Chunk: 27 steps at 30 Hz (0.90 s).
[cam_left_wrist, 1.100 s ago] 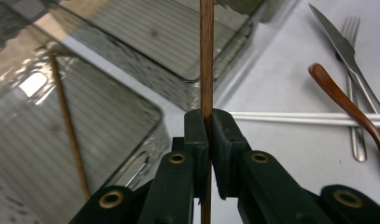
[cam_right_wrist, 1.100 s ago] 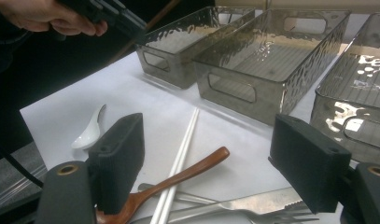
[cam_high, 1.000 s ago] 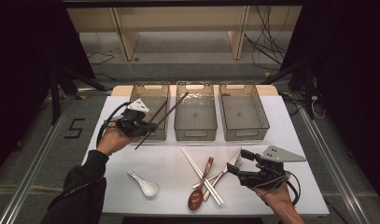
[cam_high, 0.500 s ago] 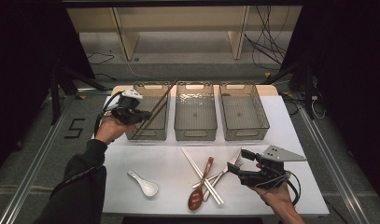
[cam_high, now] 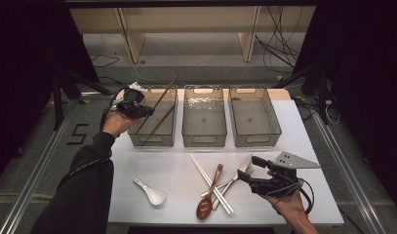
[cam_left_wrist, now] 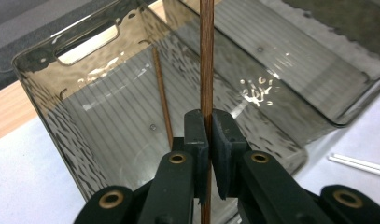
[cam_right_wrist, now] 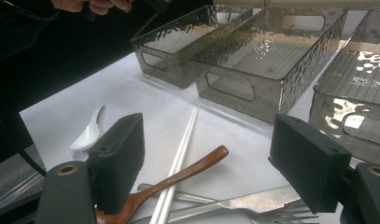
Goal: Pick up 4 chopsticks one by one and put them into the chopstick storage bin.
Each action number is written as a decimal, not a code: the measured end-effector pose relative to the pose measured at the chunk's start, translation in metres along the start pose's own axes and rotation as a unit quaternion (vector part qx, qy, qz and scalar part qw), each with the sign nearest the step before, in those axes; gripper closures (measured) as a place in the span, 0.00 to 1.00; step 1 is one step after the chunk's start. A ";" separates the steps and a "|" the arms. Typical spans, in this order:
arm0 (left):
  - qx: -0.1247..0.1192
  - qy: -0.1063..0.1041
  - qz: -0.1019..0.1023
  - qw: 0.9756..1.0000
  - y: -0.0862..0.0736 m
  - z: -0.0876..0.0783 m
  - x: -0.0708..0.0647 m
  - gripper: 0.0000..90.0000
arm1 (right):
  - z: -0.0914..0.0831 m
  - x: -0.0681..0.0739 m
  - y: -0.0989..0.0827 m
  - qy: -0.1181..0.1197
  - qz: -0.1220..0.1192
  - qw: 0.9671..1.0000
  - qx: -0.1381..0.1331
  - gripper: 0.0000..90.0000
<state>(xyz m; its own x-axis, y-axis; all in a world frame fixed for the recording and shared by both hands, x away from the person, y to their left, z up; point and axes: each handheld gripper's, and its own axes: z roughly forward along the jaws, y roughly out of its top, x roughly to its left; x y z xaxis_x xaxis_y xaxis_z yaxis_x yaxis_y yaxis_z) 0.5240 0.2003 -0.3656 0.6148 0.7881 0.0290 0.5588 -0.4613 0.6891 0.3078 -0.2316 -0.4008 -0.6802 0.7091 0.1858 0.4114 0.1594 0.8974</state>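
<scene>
My left gripper (cam_high: 143, 110) is shut on a brown wooden chopstick (cam_high: 163, 95), which slants over the left grey bin (cam_high: 152, 140). In the left gripper view the pads (cam_left_wrist: 197, 133) pinch that chopstick (cam_left_wrist: 207, 56) upright above the bin (cam_left_wrist: 36, 60). A second brown chopstick (cam_left_wrist: 162, 98) lies inside the bin. My right gripper (cam_high: 246, 176) rests low at the front right, open, with its jaws wide apart beside a heap of cutlery. In the right gripper view (cam_right_wrist: 213, 156) nothing is gripped between them.
A middle bin (cam_high: 204, 140) and a right bin (cam_high: 257, 140) stand beside the left one. In front lie white chopsticks (cam_high: 209, 181), a wooden spoon (cam_high: 206, 204), a fork (cam_high: 241, 174) with a knife, and a white ceramic spoon (cam_high: 149, 193). Dark floor surrounds the table.
My left hand has carried the chopstick away from the person, toward the far end of the left bin. The right hand has kept still.
</scene>
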 end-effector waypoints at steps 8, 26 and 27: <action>0.001 0.016 -0.006 1.000 0.006 0.006 0.009 0.94 | 0.000 0.000 0.000 0.002 -0.001 1.000 0.000 0.30; 0.007 0.029 -0.034 0.999 -0.003 0.018 0.017 0.94 | 0.000 0.001 0.000 0.002 -0.001 1.000 0.000 0.30; 0.009 0.030 -0.035 0.999 -0.004 0.019 0.017 0.94 | 0.001 0.001 0.000 0.003 -0.001 1.000 0.000 0.30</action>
<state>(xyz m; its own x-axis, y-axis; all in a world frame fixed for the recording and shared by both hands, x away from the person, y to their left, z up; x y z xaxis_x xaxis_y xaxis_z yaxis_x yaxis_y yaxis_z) 0.5431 0.2079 -0.3811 0.5392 0.8418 0.0257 0.6099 -0.4114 0.6773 0.3077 -0.2308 -0.4010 -0.6840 0.7051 0.1868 0.4101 0.1599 0.8979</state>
